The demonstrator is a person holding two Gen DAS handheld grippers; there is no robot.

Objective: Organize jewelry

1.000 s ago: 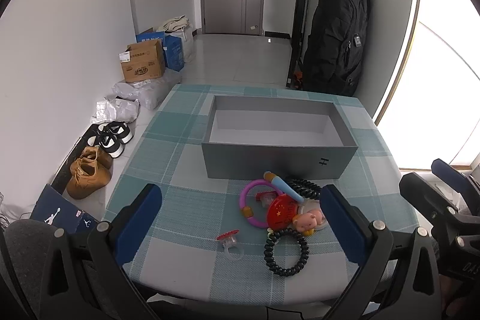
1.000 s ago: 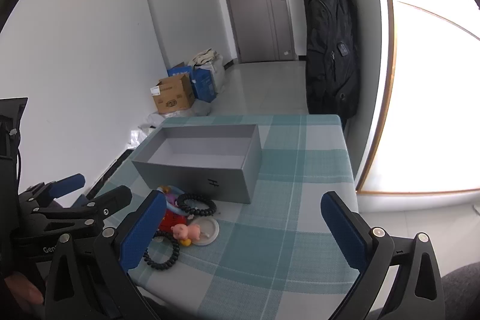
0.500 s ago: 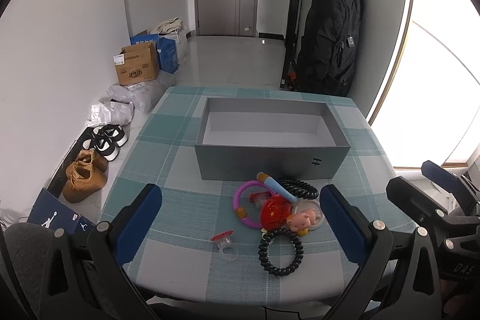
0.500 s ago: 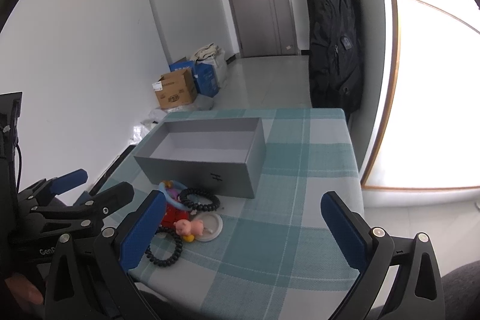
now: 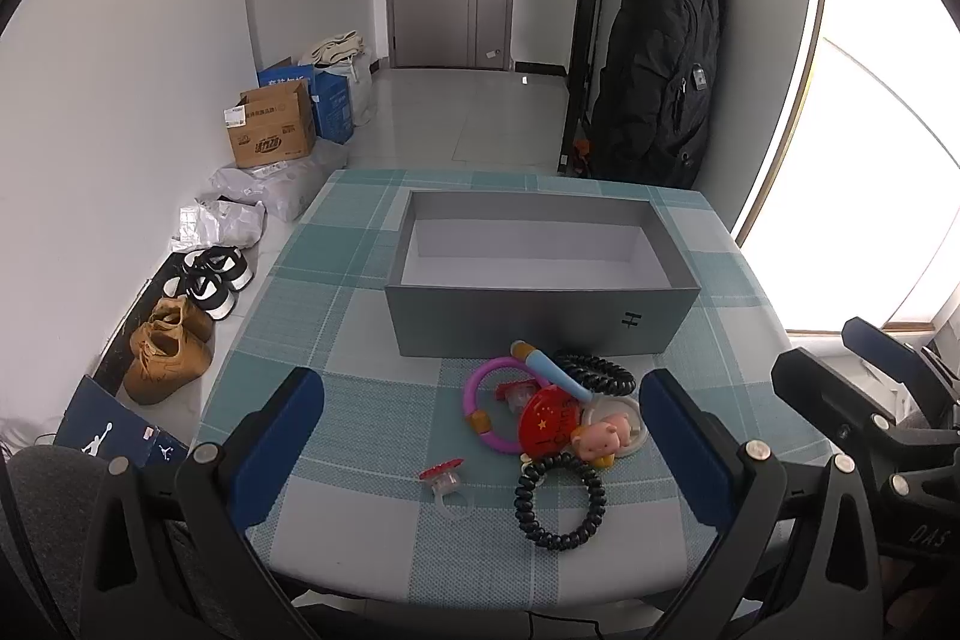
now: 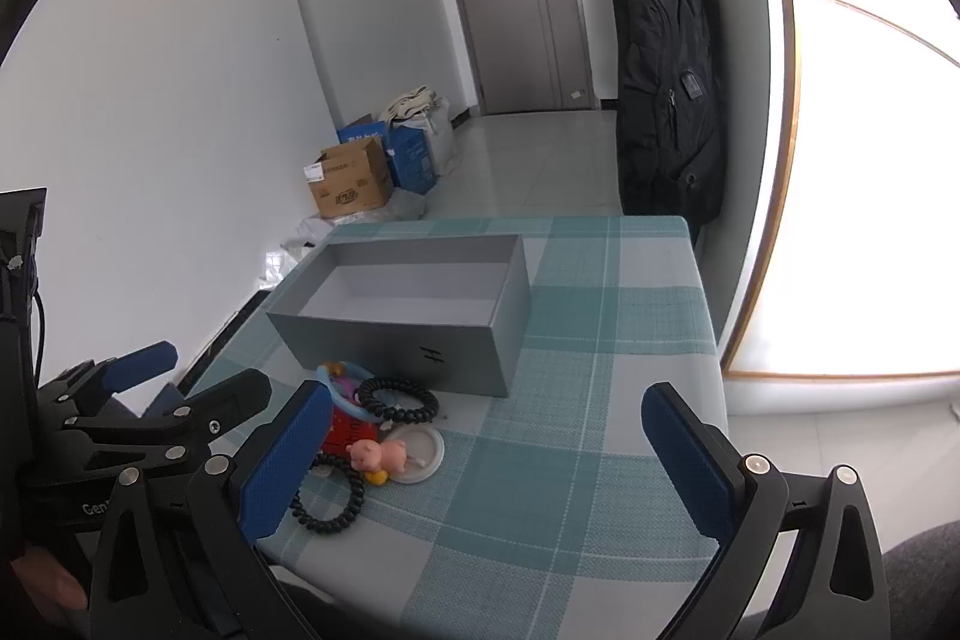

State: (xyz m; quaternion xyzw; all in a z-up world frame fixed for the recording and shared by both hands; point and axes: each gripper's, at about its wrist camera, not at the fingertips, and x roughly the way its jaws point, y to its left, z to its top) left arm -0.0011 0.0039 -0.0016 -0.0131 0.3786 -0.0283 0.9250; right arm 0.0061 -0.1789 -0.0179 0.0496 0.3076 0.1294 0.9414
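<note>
Jewelry pile: lying on the checked tablecloth (image 5: 336,424) just in front of the grey box (image 5: 540,322). It is comprising a purple ring (image 5: 480,403), a red heart-shaped piece (image 5: 549,421) overlapping it, a blue-handled stick (image 5: 549,364) crossing over both, a pink pig charm (image 5: 603,439) sitting on a white disc (image 6: 426,451), and a black coil band (image 5: 600,376) resting nearest the box wall. A second black coil band (image 5: 561,502) is lying near the table's front edge, touching the pile. A small clear ring with a red top (image 5: 444,481) is sitting apart to the left.

Grey box: standing open, showing only its white floor.

Left gripper (image 5: 480,436): hovering above the table's near edge, jaws spread wide, gripping nothing.

Right gripper (image 6: 486,451): hanging to the right of the pile, jaws likewise spread wide, nothing between them.

Beyond: a black backpack (image 5: 660,70) is hanging by the window, shoes (image 5: 180,328) lining the wall.
</note>
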